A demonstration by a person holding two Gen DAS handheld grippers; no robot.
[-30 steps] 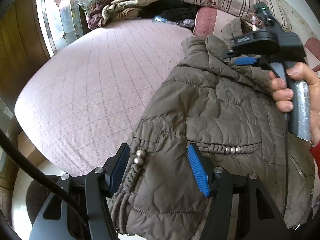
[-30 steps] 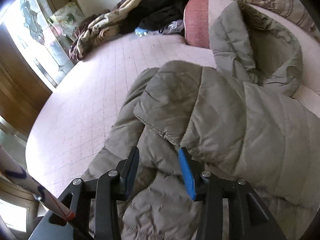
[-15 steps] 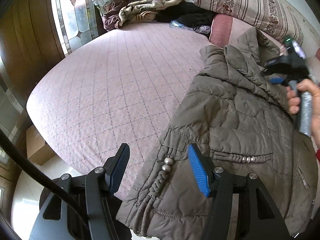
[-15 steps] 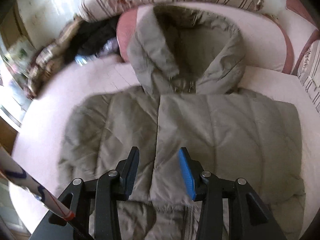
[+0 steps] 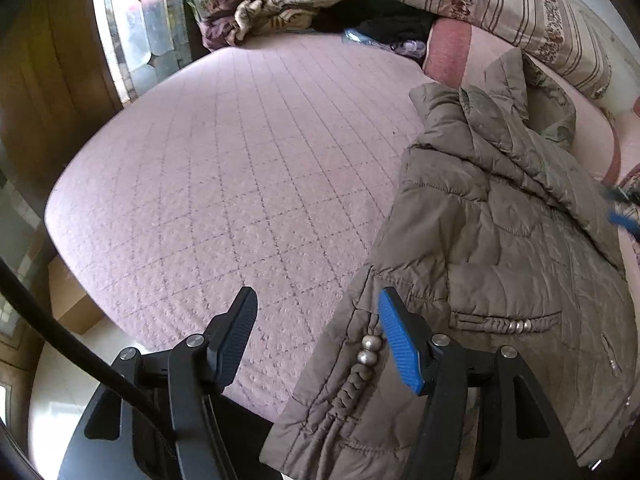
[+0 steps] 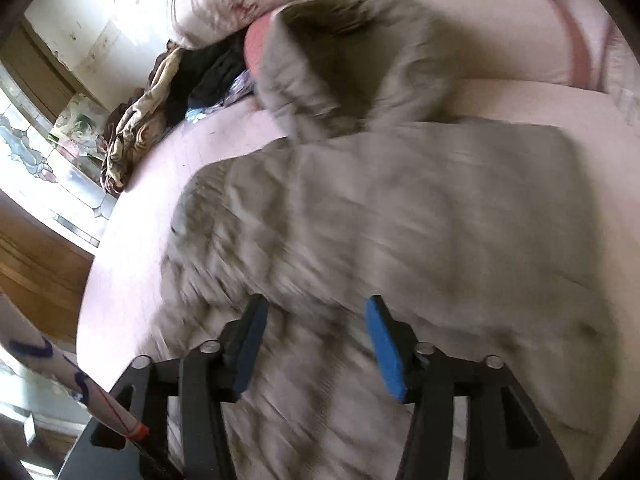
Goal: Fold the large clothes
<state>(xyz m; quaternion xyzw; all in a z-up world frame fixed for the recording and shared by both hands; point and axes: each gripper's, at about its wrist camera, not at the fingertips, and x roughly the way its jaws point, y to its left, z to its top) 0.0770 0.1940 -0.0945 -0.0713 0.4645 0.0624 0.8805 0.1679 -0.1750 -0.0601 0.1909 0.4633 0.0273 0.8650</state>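
The left gripper [image 5: 318, 338] has its jaws spread wide with nothing between them; its black finger hangs over the bare quilted bedspread [image 5: 240, 168] near the bed's front edge, while its blue-padded finger sits just at the left hem of the quilted jacket [image 5: 492, 256], beside two silver beads [image 5: 366, 350] on a braided trim. No brand, label or writing can be read on the gripper, the jacket or anything else in either view. From this side the jacket lies spread on the right part of the bed, olive-brown, a pocket with a braided, beaded edge [image 5: 504, 322] just past the blue pad, and its hood [image 5: 516, 92] lying up toward a pink bolster [image 5: 448, 50] and a striped pillow [image 5: 500, 4]. At the far right edge a blurred bit of blue and black shows over the jacket; what it is cannot be told. The right gripper [image 6: 312, 342] likewise stands open and empty, both fingers held above the jacket [image 6: 420, 220], which fills most of that motion-blurred view, the hood [image 6: 352, 60] at the top. Further out, a heap of crumpled clothes [image 5: 296, 4] lies at the bed's far side, next to a stained-glass panel [image 5: 136, 32] and wooden wall.
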